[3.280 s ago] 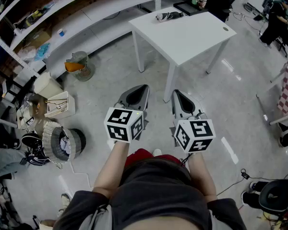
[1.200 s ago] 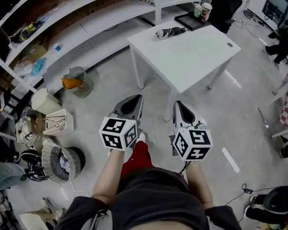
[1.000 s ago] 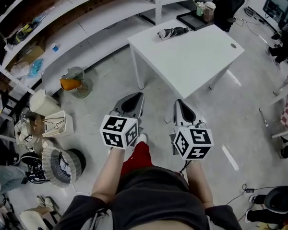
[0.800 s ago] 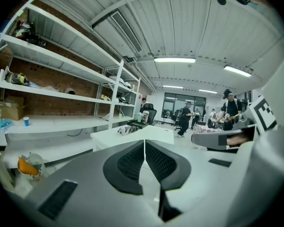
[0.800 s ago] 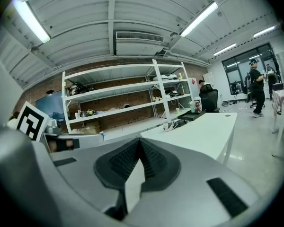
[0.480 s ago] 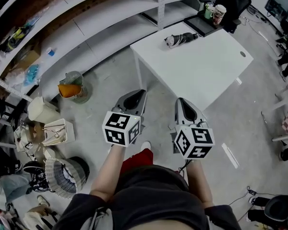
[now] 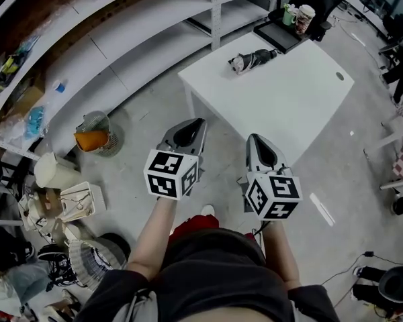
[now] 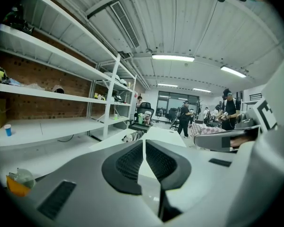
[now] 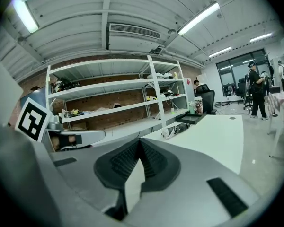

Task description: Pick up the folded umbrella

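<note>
Folded umbrella [image 7: 253, 60] lies on its side at the far left corner of the white tabletop [image 7: 282, 109], well apart from both of my tools and just short of a black tray [image 7: 282, 35] and a paper cup [image 7: 305, 13] beyond the far edge. I hold my left tool [image 7: 190, 131] and right tool [image 7: 258, 147] side by side in front of my waist, over the concrete floor [image 7: 141, 133] at the tabletop's near side, both pointing toward it. Each tool's jaws are pressed together with nothing between them. I judge this a carrying posture: there is nothing within reach to grasp, so the tools are kept closed and level until I stand at the tabletop.

From the left gripper view the umbrella [image 8: 132, 137] shows small above the closed jaws, and from the right gripper view [image 9: 173, 131] it sits at the tabletop's far left corner, before the white shelving [image 9: 113, 110]. It looks short and compact, a dark rolled bundle with a paler, bunched end at the left and a dark end toward the tray. Finer detail is too small to tell.
</note>
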